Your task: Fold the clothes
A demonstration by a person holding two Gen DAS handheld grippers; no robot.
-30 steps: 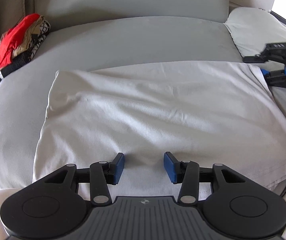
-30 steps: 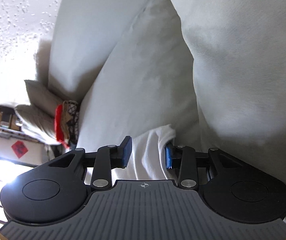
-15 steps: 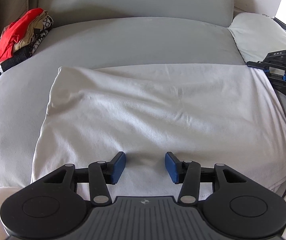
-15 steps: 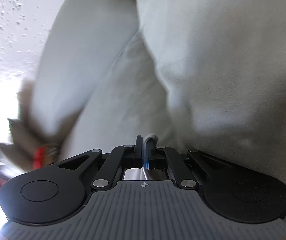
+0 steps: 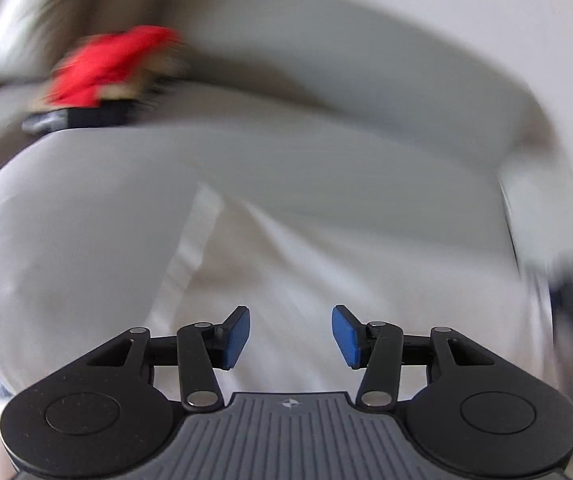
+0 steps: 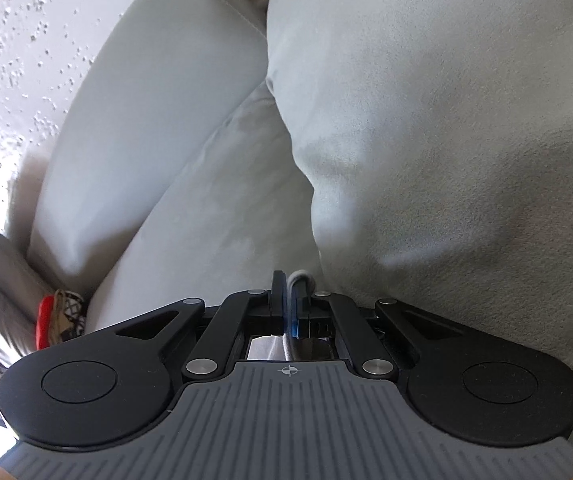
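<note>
Left wrist view, badly motion-blurred: left gripper [image 5: 290,336] has its blue pads set wide apart w/ nothing between them, hovering over the near part of the white garment [image 5: 326,272]. The garment lies spread on the grey sofa seat [image 5: 66,220], a long crease running up its left side. Beyond the garment, far left, sits a stack of clothes [image 5: 102,76], red piece on top. At the garment's right edge there's a dark smear, prob the other tool, too blurred to be sure

Right wrist view, sharp: right gripper [image 6: 290,304] is pinched tight on a thin roll of white cloth, most likely an edge or corner of the same garment. Sofa cushions fill the rest; the stack shows small at lower left

Judgement: a fold of the garment looks in hand, right side gripped, left side free. To do it well, bring the left tool down on the matching edge, close on one layer only, not the sofa cover. Lift both ends level, keep cloth taut btwn them, carry over, lay edge to edge. Slower moves would help
</note>
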